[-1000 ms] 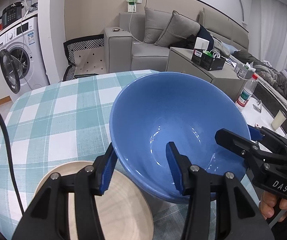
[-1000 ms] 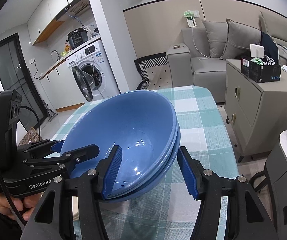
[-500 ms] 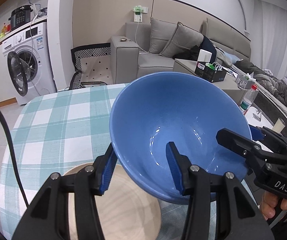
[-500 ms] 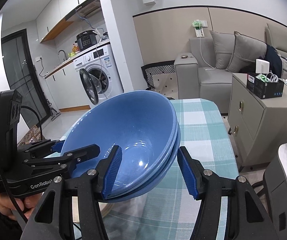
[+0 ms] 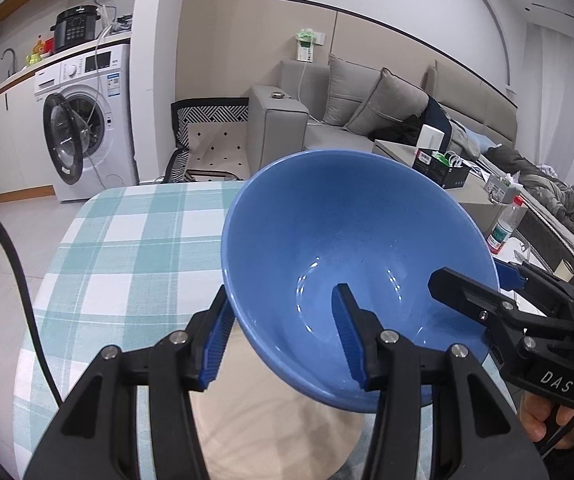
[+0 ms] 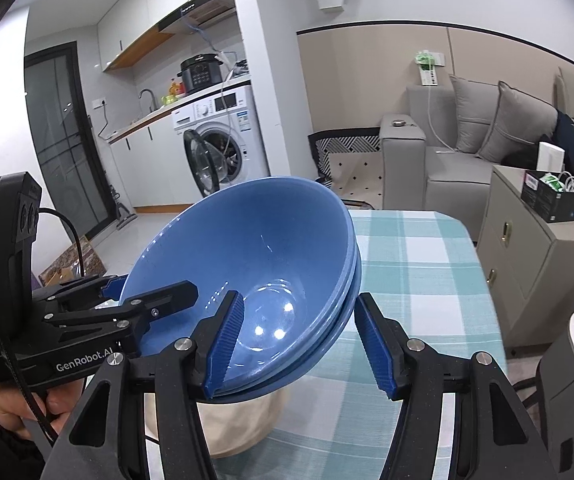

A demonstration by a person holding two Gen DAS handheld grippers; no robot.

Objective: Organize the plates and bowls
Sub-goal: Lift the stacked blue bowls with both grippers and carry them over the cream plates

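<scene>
Carrying nested blue bowls (image 6: 255,280), tilted, aloft above beige plate (image 5: 271,424) below both tongs. Left tongs (image 5: 283,340) and right tongs (image 6: 299,344) each clenching opposite rims. Stacking done; setting down remaining, likely.

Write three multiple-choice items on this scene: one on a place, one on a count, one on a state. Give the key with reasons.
1. What lies on the table right under the lifted bowls?
A. a beige plate
B. a metal pot
C. a folded towel

2. How many blue bowls are nested together?
A. one
B. two
C. five

3. How are the bowls held?
A. by the left gripper alone
B. by the right gripper alone
C. by both grippers on the rim

Key:
1 A, the beige plate shows beneath.
2 B, the blue bowls show two stacked rims.
3 C, the left gripper and right gripper each straddle the rim.
</scene>
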